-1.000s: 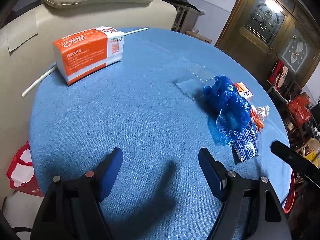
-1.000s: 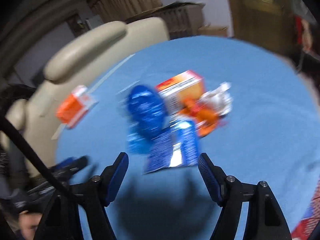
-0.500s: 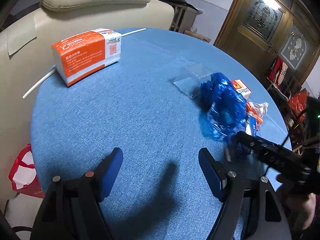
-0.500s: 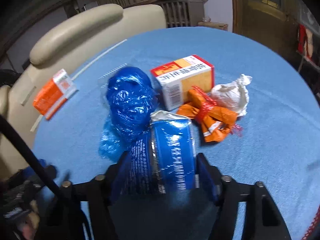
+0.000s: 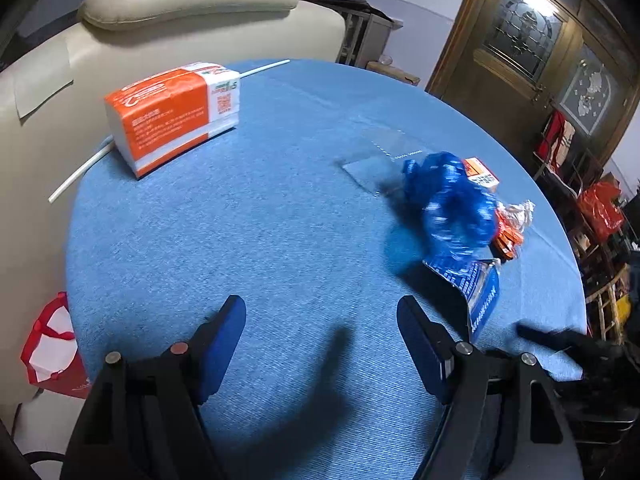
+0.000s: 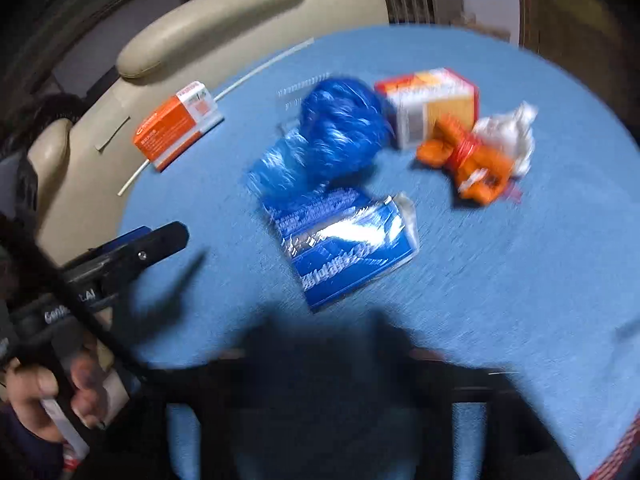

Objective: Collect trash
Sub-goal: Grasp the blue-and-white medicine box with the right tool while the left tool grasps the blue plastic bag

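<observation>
Blue foil wrapper [image 6: 348,248] loose on slick surface [image 5: 280,220]; could have skidded away under a hasty pinch. Left claw [image 5: 320,344] spread apart, empty. Right claw [image 6: 328,340] blurred, state impossible to tell.

A home living room: cream leather armchair [image 5: 188,12], carved wooden door [image 5: 532,52].

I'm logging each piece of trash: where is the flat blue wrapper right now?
The flat blue wrapper lies on the blue table, mid-frame in the right wrist view, just in front of the crumpled blue bag, nearest the grippers.
</observation>
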`<act>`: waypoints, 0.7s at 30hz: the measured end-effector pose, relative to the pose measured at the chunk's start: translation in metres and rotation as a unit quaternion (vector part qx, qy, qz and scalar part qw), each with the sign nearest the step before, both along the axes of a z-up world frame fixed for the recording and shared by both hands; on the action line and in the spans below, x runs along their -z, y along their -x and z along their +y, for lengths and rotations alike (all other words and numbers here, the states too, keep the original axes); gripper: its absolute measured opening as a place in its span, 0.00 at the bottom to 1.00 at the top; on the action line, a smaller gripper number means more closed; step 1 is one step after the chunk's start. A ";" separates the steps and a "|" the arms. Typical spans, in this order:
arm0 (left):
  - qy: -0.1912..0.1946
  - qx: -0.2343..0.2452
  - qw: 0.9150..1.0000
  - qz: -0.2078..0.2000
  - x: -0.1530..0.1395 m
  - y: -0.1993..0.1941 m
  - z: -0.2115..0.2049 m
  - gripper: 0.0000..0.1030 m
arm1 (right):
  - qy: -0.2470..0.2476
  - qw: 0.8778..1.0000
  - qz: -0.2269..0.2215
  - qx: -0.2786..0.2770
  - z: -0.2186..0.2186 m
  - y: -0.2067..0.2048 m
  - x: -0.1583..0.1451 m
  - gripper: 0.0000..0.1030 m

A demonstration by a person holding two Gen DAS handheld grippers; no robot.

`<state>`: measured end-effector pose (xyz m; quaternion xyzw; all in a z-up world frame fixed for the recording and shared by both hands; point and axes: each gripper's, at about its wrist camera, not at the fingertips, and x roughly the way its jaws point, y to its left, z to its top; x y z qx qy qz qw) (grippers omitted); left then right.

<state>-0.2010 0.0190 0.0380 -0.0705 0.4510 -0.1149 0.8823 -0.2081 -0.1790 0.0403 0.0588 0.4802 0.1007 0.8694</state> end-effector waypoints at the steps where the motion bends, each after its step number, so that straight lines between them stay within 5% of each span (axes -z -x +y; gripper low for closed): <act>1: 0.000 -0.002 1.000 0.002 0.001 -0.001 0.001 0.76 | 0.012 1.000 -0.021 0.004 -0.002 0.001 -0.005 0.90; 6: 0.002 0.000 1.000 0.001 0.000 -0.002 0.001 0.76 | 0.037 0.997 -0.060 -0.019 -0.002 -0.019 -0.014 0.90; 14: 0.000 -0.001 1.000 -0.001 -0.002 -0.006 0.004 0.76 | 0.070 0.995 -0.036 -0.060 0.025 -0.059 0.024 0.89; 15: -0.002 -0.001 1.000 -0.002 -0.003 -0.006 0.003 0.76 | 0.065 0.996 -0.038 -0.050 0.024 -0.059 0.023 0.76; 21: -0.006 0.026 1.000 -0.014 -0.015 -0.018 -0.021 0.76 | 0.009 0.999 -0.035 -0.017 0.003 -0.037 0.018 0.74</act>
